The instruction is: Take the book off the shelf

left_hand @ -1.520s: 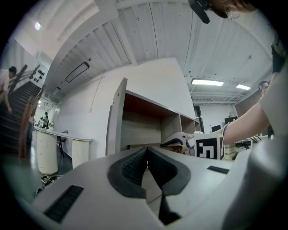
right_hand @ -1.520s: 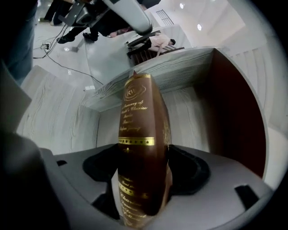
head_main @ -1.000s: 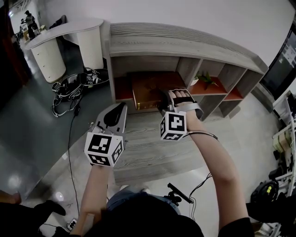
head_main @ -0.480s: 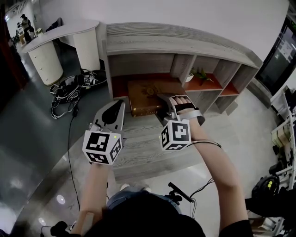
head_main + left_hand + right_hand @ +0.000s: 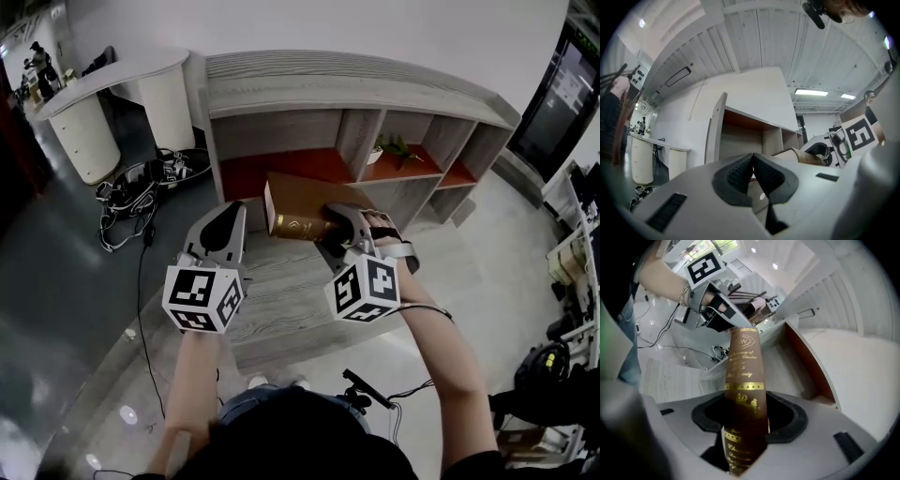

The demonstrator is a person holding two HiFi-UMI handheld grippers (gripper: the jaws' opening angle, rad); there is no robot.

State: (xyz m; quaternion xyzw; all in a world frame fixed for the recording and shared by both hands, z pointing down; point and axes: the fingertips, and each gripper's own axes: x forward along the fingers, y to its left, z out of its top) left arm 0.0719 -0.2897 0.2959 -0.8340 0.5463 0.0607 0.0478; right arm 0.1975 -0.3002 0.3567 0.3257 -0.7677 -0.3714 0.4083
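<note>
The brown book [image 5: 298,208] with gold print hangs tilted in front of the left compartment of the grey shelf [image 5: 356,94], its spine toward me. My right gripper [image 5: 339,232] is shut on the book's right end. Its jaws have just been closing with the book between them. In the right gripper view the spine [image 5: 744,380] runs straight out from between the dark pads [image 5: 785,423] of the right gripper [image 5: 746,420]. My left gripper [image 5: 223,228] hovers left of the book, apart from it. In the left gripper view the left gripper [image 5: 753,164] is shut on nothing.
The shelf's compartments have red floors; a small green plant [image 5: 394,148] stands in the middle one. A tangle of cables [image 5: 141,183] lies on the floor at left beside a white counter [image 5: 103,94]. Dark equipment [image 5: 553,375] stands at the right edge.
The book has come out of the shelf compartment toward me, risen and rolled so its spine shows. My right gripper drew back with it. The left gripper has hardly moved.
</note>
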